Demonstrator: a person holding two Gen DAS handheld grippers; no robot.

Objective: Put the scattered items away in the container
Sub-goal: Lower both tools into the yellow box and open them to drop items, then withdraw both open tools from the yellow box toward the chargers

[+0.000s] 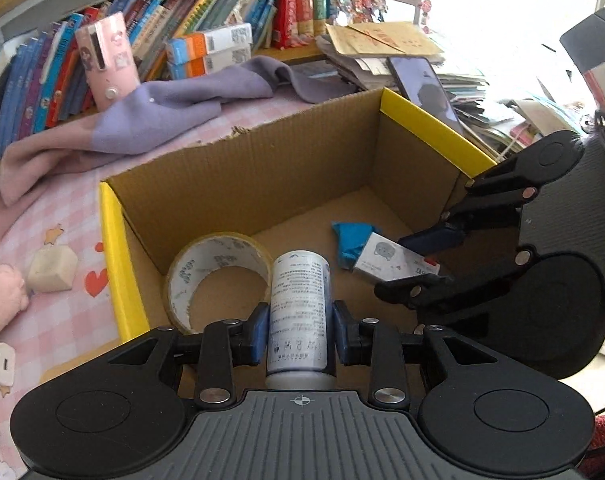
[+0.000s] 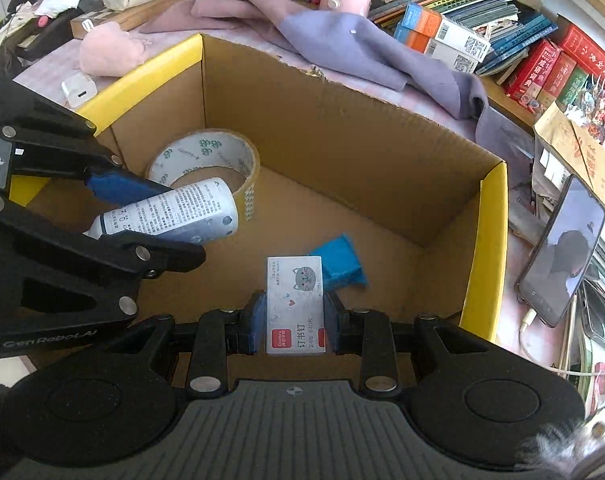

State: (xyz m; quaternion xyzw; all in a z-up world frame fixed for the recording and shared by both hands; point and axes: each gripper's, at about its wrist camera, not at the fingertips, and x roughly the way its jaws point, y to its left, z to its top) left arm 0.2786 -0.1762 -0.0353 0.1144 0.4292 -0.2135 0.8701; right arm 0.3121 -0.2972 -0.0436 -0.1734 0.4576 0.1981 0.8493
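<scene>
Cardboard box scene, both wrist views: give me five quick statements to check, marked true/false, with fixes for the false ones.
1. The left gripper is clamped on a white bottle. True.
2. The right gripper is empty. False: it is shut on a small staple box with a cat picture.
3. A tape roll lies inside the cardboard box. True.
4. The blue item sits outside the box on the pink cloth. False: it lies on the box floor, just beyond the staple box.
5. The white charger is already in the box. False: it rests outside, past the yellow-edged wall.
</scene>
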